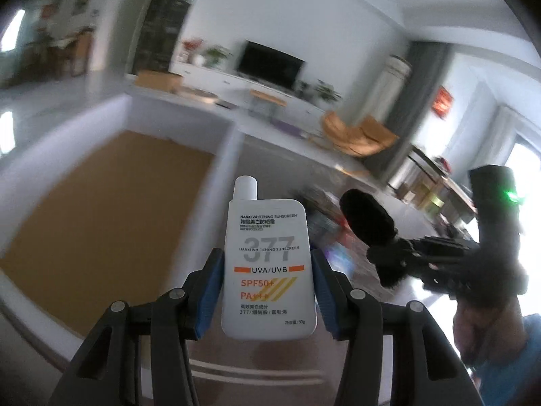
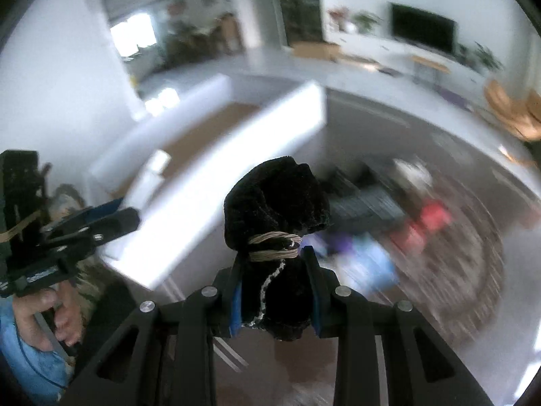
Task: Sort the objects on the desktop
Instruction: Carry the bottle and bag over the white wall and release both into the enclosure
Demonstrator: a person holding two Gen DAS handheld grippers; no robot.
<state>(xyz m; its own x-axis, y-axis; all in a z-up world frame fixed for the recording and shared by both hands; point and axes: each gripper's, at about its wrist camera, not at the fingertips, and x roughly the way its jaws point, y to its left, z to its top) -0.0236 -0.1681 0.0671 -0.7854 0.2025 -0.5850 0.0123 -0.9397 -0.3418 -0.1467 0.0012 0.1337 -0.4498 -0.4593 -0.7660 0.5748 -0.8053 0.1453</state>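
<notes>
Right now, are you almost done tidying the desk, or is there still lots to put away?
Not nearly done, I think. Nothing visibly sits in the white box with the brown bottom. In hand: the left gripper holds a sunscreen bottle and the right gripper holds a black cloth pouch tied with cord. Left: blurry colourful things on the table still need sorting.

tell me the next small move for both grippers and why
Probably carry both items over the white box and lower them in. The left gripper is clamped on the sunscreen bottle, the right gripper on the black drawstring pouch; both are clear of the table, and the box's brown floor looks bare.
</notes>
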